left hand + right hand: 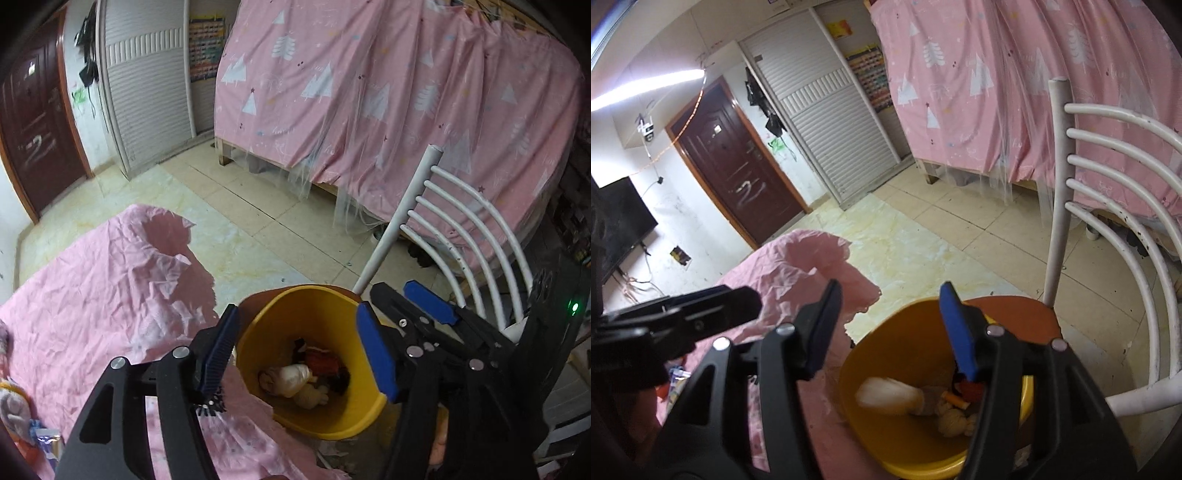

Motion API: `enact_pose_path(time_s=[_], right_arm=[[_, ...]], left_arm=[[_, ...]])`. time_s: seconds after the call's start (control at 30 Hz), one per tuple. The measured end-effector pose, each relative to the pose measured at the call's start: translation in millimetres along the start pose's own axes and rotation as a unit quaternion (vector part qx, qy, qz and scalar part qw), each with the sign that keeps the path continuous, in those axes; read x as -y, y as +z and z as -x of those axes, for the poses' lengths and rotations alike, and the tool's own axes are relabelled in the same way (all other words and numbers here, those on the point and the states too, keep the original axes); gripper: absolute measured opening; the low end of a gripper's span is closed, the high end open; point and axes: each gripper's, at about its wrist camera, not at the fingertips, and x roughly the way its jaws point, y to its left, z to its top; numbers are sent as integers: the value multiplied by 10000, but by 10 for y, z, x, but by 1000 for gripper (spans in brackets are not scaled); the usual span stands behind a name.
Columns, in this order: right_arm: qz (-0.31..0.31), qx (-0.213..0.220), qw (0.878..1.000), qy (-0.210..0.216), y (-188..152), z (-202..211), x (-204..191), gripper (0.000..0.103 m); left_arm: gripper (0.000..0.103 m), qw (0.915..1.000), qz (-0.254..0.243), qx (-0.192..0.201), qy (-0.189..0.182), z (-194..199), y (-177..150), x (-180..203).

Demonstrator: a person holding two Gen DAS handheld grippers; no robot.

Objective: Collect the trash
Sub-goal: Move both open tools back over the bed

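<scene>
Both grippers hang over a yellow bin that stands on a chair's reddish seat, against the edge of a table under a crumpled pink cloth. The left gripper has its blue-padded jaws parted with nothing between them, the bin's mouth showing through the gap. The right gripper is likewise spread and holds nothing; its pads frame the bin's near rim.

The trash lies at the bottom of the bin: a white crumpled wad, a beige knotted lump, a red scrap and a small orange piece. The white wad is blurred in the right wrist view, so it may be in motion.

The chair's white barred back rises beside the bin. Behind, a pink sheet printed with white trees hangs over a bed frame. A colourful chart hangs by the slatted wardrobe; its writing is too small to read. White scrawls on the dark door are not legible.
</scene>
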Motion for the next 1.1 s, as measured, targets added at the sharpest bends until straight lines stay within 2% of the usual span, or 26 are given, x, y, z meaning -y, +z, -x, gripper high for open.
enact_pose_path(time_s=[0.23, 0.37, 0.43, 0.67, 0.8, 1.1], right_arm=[[106, -62, 9999, 45, -19, -39, -149, 54], [279, -83, 9995, 153, -17, -75, -366, 60], [364, -108, 9991, 207, -17, -112, -486, 61], [759, -336, 9954, 477, -79, -323, -1058, 61], [1025, -414, 9916, 666, -123, -401, -1439, 66], [1541, -670, 9800, 1066, -328, -573, -2228, 67]], left_arm=[[56, 9997, 213, 71, 90, 149, -5, -241], [56, 9990, 362, 206, 166, 313, -15, -474], [57, 9984, 440, 264, 222, 398, -35, -620], [62, 9940, 875, 416, 499, 661, -122, -1288], [63, 9903, 1049, 516, 747, 852, -223, -1705], [64, 9759, 1583, 640, 1356, 1242, -478, -2678]])
